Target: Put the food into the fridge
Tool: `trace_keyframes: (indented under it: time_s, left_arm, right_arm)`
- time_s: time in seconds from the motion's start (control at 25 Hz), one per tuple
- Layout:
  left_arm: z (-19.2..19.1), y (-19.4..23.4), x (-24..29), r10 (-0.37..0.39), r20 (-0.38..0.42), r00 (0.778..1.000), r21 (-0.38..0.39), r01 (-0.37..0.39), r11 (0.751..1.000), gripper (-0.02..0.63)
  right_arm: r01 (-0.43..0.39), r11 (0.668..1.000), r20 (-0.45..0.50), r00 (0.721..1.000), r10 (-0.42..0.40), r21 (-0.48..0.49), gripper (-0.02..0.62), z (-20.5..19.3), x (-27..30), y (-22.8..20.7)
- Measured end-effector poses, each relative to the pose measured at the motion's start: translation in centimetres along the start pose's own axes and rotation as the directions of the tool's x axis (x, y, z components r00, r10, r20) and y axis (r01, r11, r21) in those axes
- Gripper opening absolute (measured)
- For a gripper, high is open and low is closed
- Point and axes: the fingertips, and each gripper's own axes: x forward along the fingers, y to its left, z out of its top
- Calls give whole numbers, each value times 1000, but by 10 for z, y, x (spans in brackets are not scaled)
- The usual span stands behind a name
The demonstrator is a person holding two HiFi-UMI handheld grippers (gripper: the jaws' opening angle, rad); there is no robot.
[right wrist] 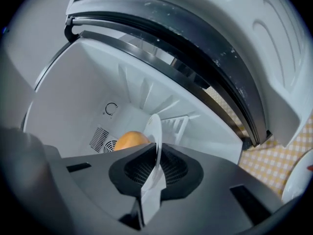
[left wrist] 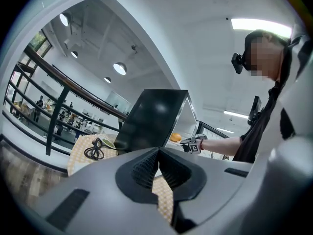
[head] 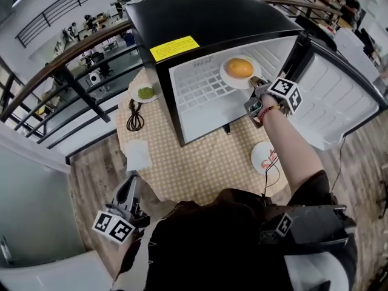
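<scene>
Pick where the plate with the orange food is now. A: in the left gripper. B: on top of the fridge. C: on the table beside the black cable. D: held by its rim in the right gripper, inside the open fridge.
D: the right gripper has its jaws shut on the plate at its rim, with the white walls of the fridge around it.
</scene>
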Motion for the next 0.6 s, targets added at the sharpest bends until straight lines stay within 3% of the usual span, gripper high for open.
trace_keyframes:
  time_s: [0.2,0.6]
  left_arm:
    - [-2,3,-1,1,-8,1000,3,-1,1000,15]
    - [-4,4,-3,12,16,1000,-30,-11,999,15]
  right_arm:
    - [32,994,-3,999,-32,-105,29,1,5,3]
    - [65,949,6,998,-66,-308,63,0,7,7]
